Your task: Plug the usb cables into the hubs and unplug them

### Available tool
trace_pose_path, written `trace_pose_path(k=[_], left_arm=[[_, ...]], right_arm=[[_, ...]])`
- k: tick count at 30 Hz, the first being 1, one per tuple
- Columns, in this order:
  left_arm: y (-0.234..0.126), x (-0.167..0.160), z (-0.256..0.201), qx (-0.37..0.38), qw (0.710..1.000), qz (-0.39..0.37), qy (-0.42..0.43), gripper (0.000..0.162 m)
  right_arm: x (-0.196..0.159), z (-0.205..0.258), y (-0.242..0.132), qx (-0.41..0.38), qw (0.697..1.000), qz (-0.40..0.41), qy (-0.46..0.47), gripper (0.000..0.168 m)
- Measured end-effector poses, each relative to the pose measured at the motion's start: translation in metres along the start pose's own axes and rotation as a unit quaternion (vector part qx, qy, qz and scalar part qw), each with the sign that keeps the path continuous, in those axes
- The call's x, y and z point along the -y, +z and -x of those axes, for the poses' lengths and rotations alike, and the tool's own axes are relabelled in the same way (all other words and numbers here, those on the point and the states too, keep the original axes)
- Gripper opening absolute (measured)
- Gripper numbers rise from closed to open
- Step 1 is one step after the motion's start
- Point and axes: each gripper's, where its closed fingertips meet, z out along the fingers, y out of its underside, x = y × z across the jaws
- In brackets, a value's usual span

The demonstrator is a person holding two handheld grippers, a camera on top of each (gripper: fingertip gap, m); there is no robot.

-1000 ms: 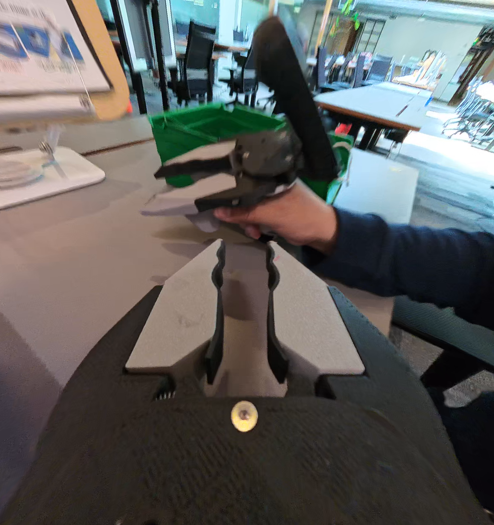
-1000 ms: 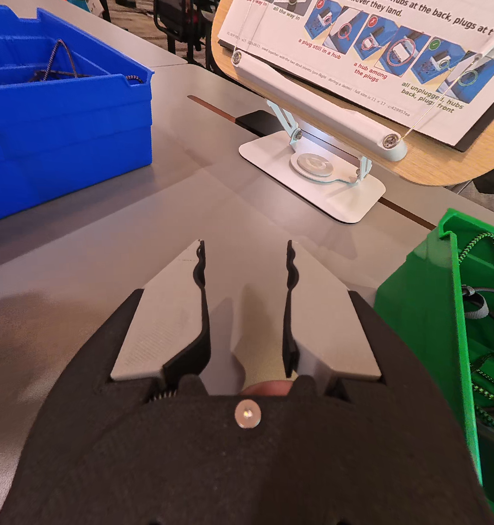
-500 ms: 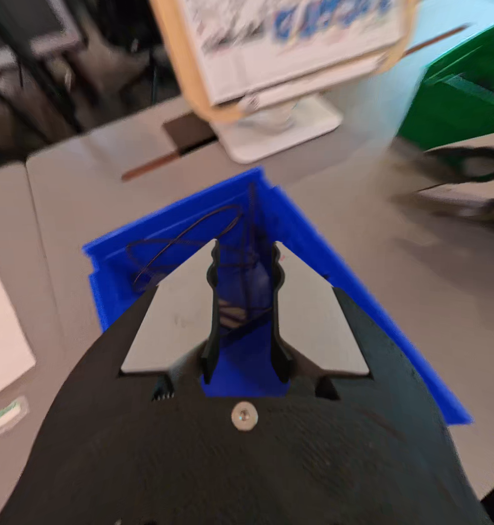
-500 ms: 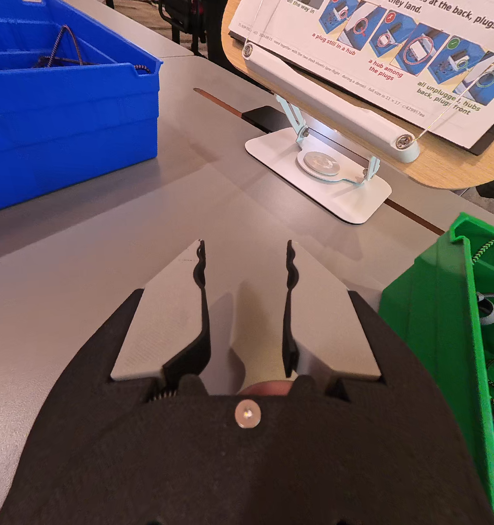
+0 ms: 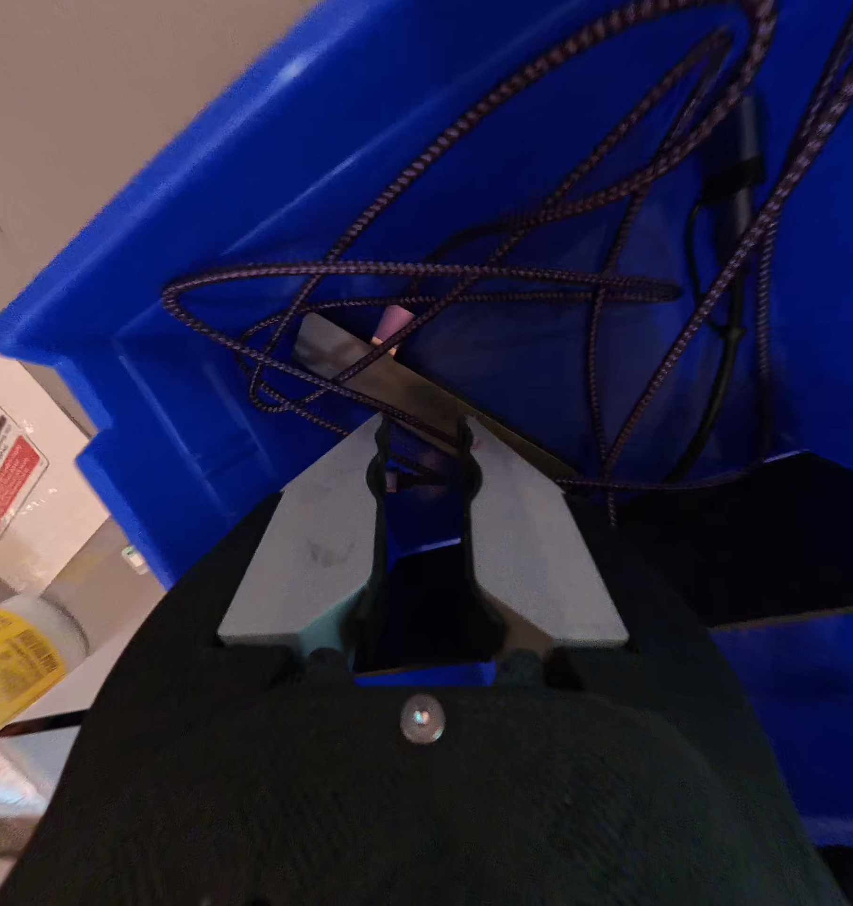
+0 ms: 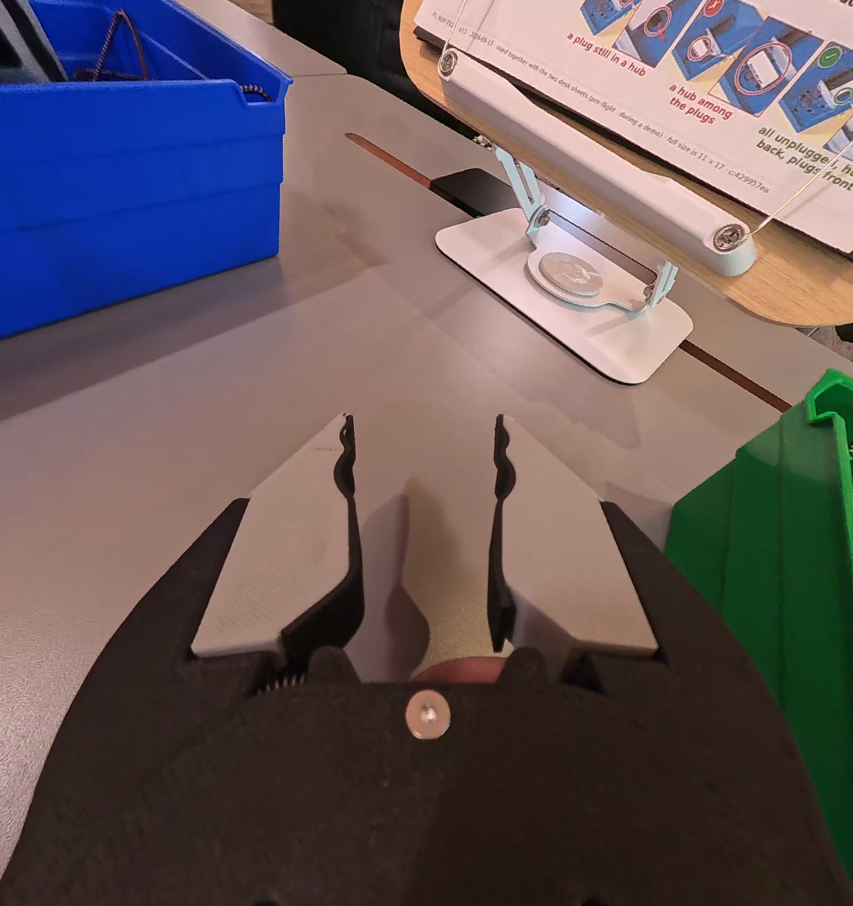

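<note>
**Early reach into the cable bin — nothing yet plugged**

The left gripper (image 5: 424,458) is shown lowered into the blue bin (image 5: 287,162), its fingers parted with a moderate gap; a purple connector is seen between the tips, but whether it is touched cannot be told. A tangle of dark braided usb cables (image 5: 414,269) is spread across the centre and upper right of the left wrist view, looped over a flat grey hub (image 5: 346,358) lying aslant on the bin floor. A small purple plug (image 5: 390,318) is seen at the hub's upper edge — whether it is seated cannot be told.

In the right wrist view the right gripper (image 6: 422,431) is held above the bare grey table (image 6: 120,490), fingers wide apart and empty. A green bin (image 6: 758,564) with further cables occupies the right edge; an instruction sheet on a stand (image 6: 586,304) fills the upper right.

The task is judged barely begun: no cable is held, and the plugging and unplugging appear still to be done.
</note>
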Motion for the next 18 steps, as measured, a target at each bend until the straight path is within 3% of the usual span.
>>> trace_pose_path(k=[4, 7, 18], left_arm=[[0.010, -0.004, 0.002, 0.029, 0.998, 0.035, 0.035, 0.014], [0.001, 0.002, 0.014, 0.061, 0.997, 0.020, 0.051, 0.005], [-0.144, 0.063, 0.037, 0.164, 0.957, -0.230, 0.065, 0.000]], right_arm=[[0.002, 0.001, -0.001, 0.000, 1.000, -0.004, -0.003, 0.054], [0.004, 0.001, -0.003, 0.000, 1.000, -0.007, -0.006, 0.054], [0.006, 0.003, -0.003, -0.001, 1.000, -0.011, -0.013, 0.052]])
